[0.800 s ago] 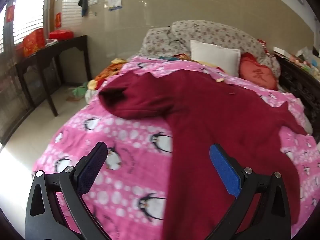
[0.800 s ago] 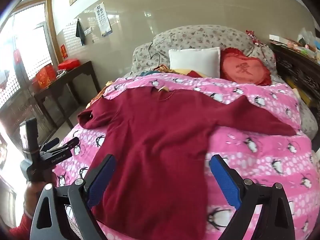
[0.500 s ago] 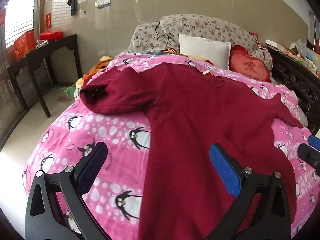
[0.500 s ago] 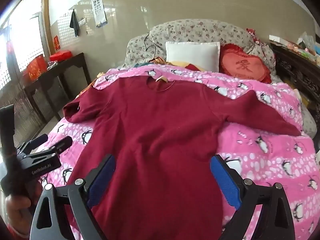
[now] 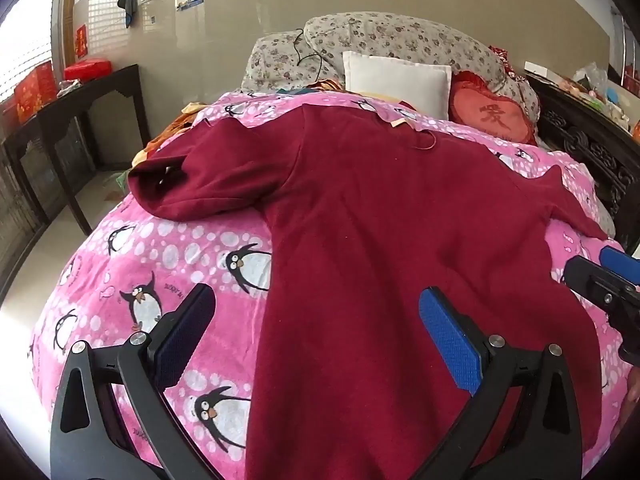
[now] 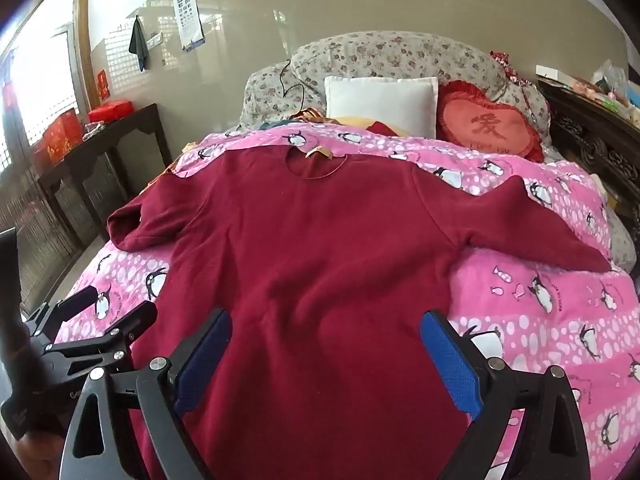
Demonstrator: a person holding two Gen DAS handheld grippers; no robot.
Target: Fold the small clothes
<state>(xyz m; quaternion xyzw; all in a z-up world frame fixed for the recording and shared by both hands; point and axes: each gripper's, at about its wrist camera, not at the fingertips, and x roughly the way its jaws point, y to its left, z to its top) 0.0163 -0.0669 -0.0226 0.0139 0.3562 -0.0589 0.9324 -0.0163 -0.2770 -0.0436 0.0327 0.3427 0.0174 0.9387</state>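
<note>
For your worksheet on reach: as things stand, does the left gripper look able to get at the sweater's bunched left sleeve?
Probably yes. The left gripper is open and holds nothing, and only bare penguin blanket lies between it and the bunched sleeve of the sweater.

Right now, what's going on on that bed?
A person holds a gripper in each hand over a dark red sweater spread flat, neck away from them, on a pink penguin blanket. Both sleeves lie out to the sides; nothing is folded yet. The left gripper hangs open over the sweater's left edge and the blanket. The right gripper hangs open above the lower body. Neither holds any cloth.
</note>
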